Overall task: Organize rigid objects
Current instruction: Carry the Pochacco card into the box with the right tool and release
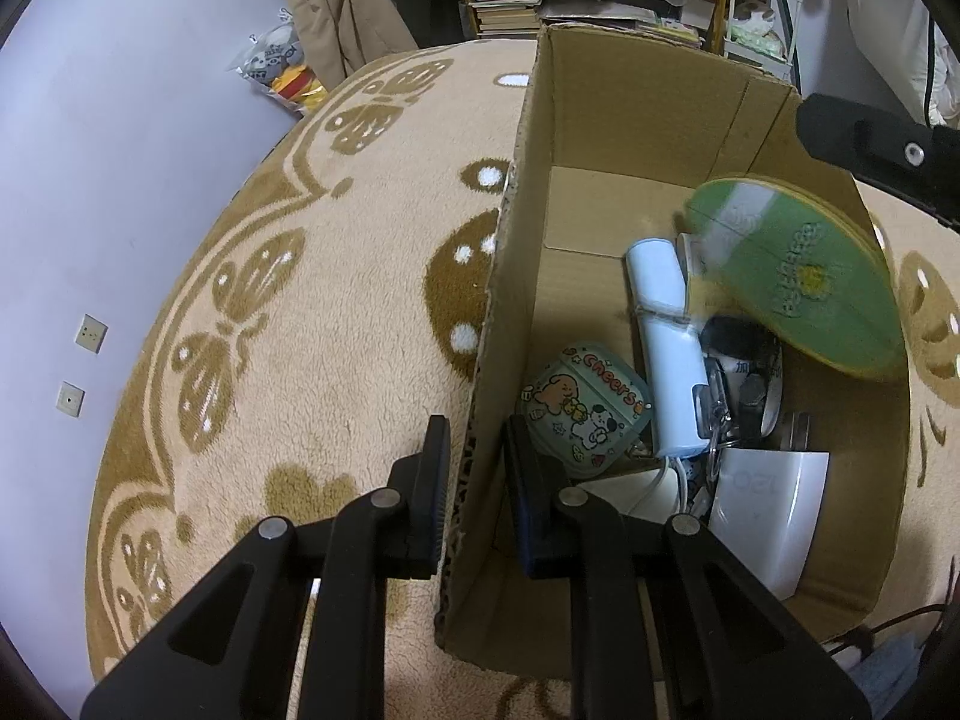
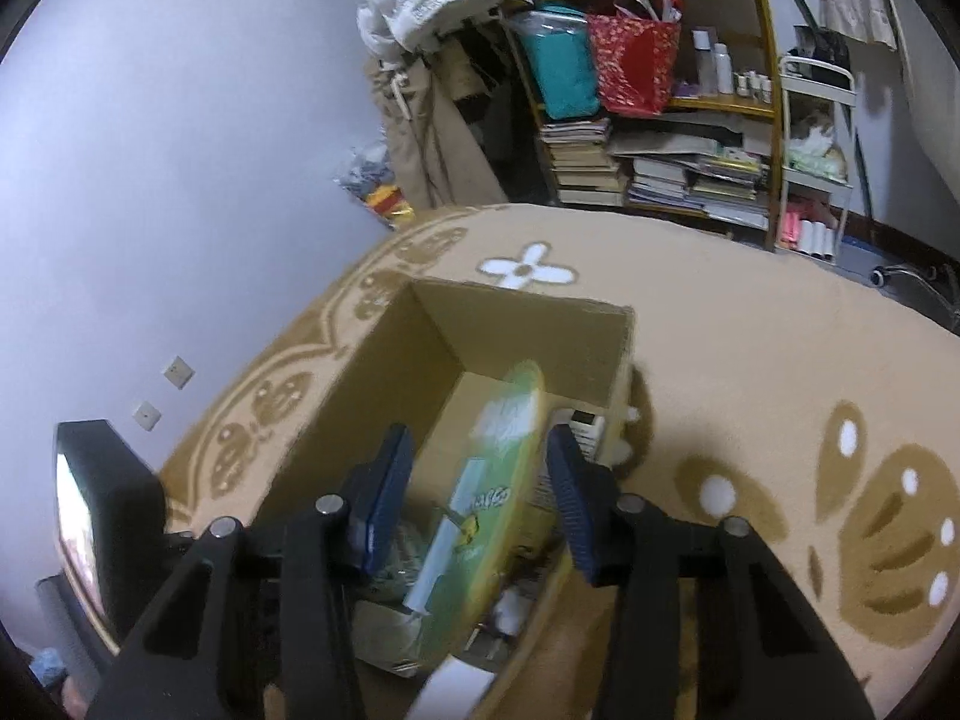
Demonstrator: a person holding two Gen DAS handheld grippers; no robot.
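Note:
An open cardboard box (image 1: 540, 192) stands on a beige patterned carpet. My left gripper (image 1: 477, 462) is shut on the box's left wall near its front corner. A green oval board (image 1: 798, 276) is blurred in the air above the box's right side, tilted. In the right wrist view the same board (image 2: 486, 504) is between my right gripper's (image 2: 480, 504) open fingers, not touching either pad. Inside the box lie a "Cheers" cartoon case (image 1: 585, 402), a light blue tube (image 1: 666, 348), a white charger block (image 1: 768, 516) and dark small items.
The carpet (image 1: 300, 300) spreads left of the box and to its right (image 2: 780, 360). A shelf with books and bags (image 2: 648, 120) stands at the back. A violet wall with sockets (image 1: 90, 333) is on the left.

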